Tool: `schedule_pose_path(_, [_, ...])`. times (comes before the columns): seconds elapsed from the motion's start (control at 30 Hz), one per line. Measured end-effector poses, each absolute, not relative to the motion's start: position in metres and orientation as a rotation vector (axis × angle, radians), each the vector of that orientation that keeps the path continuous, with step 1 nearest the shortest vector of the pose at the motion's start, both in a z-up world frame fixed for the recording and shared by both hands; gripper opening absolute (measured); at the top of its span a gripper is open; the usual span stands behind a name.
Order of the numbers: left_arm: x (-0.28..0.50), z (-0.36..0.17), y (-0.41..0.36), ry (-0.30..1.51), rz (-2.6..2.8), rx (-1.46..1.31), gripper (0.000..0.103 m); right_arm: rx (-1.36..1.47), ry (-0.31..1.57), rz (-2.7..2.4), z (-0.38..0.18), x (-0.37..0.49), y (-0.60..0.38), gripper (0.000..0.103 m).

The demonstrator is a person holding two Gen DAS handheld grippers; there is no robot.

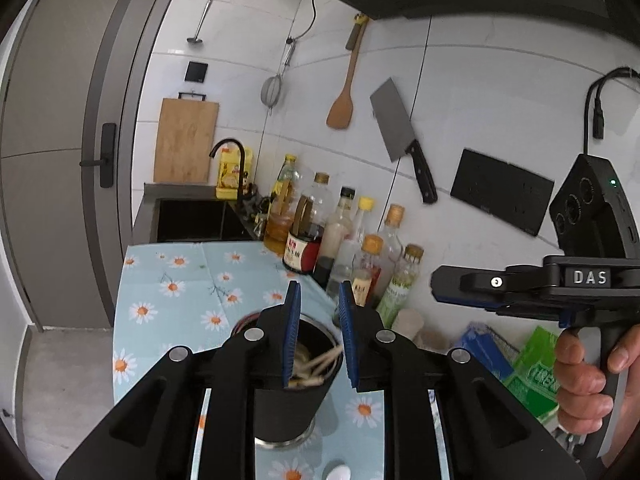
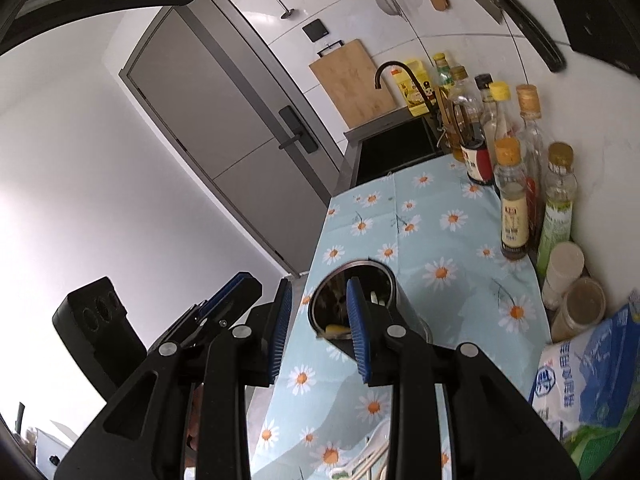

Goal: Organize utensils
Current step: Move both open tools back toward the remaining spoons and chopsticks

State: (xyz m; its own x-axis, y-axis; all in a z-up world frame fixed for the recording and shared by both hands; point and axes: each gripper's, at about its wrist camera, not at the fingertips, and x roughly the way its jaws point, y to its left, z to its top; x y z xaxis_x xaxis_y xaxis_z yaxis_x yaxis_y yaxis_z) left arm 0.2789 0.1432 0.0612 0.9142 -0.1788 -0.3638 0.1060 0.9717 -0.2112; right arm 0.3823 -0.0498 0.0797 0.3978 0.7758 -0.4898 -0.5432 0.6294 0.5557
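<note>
Both sets of tongs, left gripper (image 1: pixel 319 328) and right gripper (image 2: pixel 320 330), parted, holding nothing. One black utensil cup (image 1: pixel 292 404) below, chopsticks (image 1: pixel 320 362) inside, uncountable.

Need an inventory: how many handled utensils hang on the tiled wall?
4: a ladle far left, a strainer, a wooden spatula, and a cleaver rightmost. The hood may hide others.

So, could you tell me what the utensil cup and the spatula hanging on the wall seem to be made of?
Utensil cup: probably metal with a matte black outer coat; its inside shines and reflects. Spatula: looks like wood, warm brown and matte, though grain is too small to confirm.
</note>
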Motion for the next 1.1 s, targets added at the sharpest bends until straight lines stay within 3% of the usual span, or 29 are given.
schedule_pose_path(1.1, [0.248,-0.073,0.126,0.812,-0.259,-0.211,0.019,0.32,1.27,0.722,-0.127,0.309,-0.082,0.032])
